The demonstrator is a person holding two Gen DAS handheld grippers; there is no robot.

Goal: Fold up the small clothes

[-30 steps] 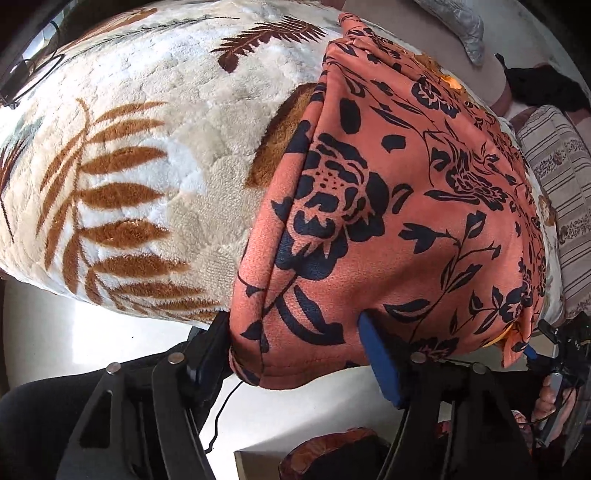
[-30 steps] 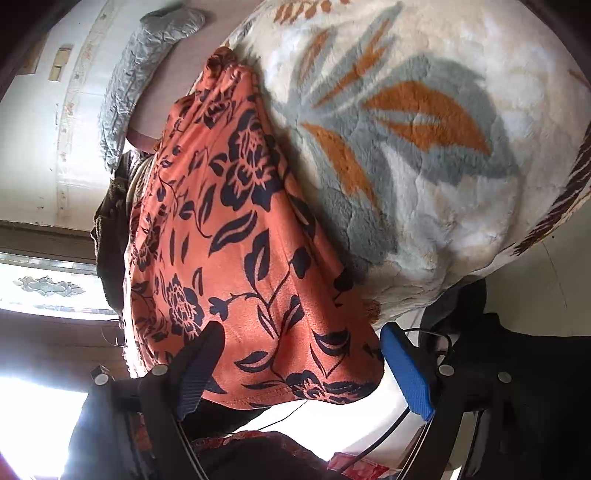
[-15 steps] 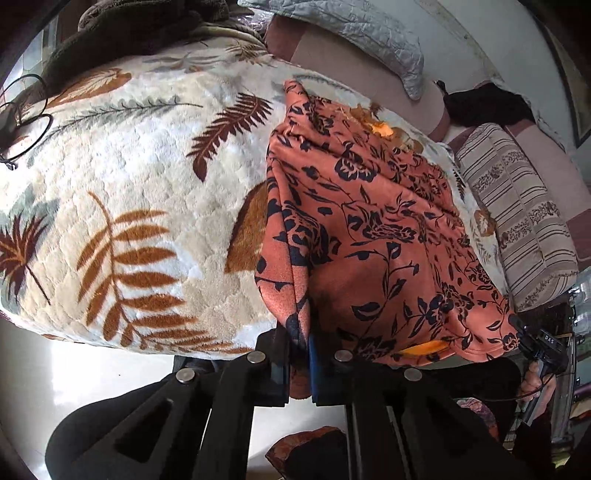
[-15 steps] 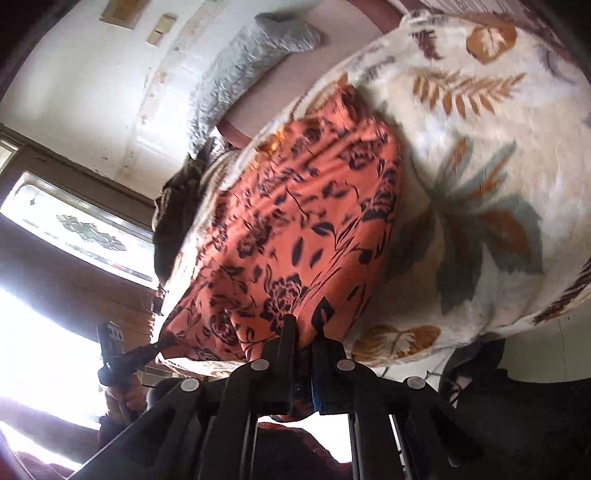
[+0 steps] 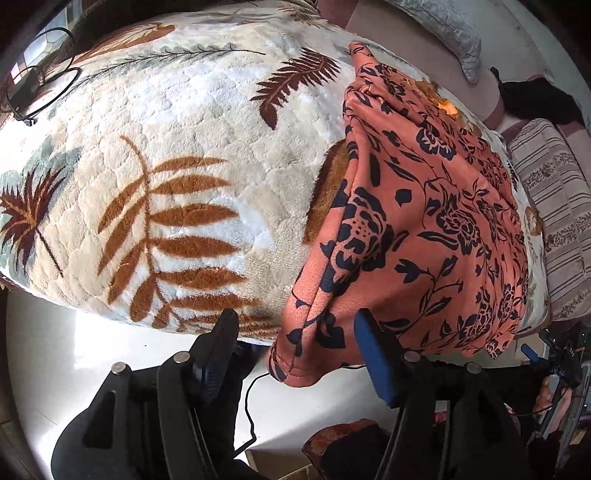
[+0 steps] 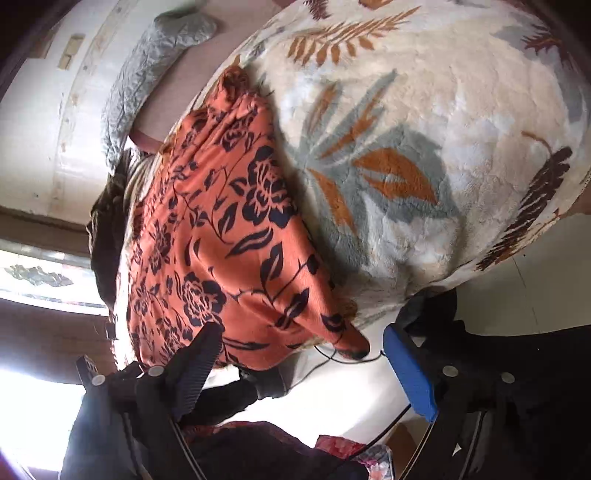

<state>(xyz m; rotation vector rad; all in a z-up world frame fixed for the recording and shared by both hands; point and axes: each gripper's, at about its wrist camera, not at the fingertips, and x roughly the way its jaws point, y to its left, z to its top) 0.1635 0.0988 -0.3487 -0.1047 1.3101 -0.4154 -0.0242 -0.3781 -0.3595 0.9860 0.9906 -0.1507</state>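
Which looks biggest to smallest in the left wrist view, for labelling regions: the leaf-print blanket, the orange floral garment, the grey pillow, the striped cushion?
1. Leaf-print blanket
2. Orange floral garment
3. Striped cushion
4. Grey pillow

The pillow lies farther away and is cropped at the frame edge, so the last two are unsure.

The garment [image 5: 424, 236] lay on the blanket [image 5: 177, 177], near edge hanging over the blanket's near side. In the left wrist view the blanket spread away to its left, a striped cushion [image 5: 561, 206] sat to its right, a pillow [image 5: 443, 29] lay at the far end. In the right wrist view the blanket [image 6: 424, 147] lay right of the garment [image 6: 221, 240], the pillow [image 6: 147, 62] beyond.
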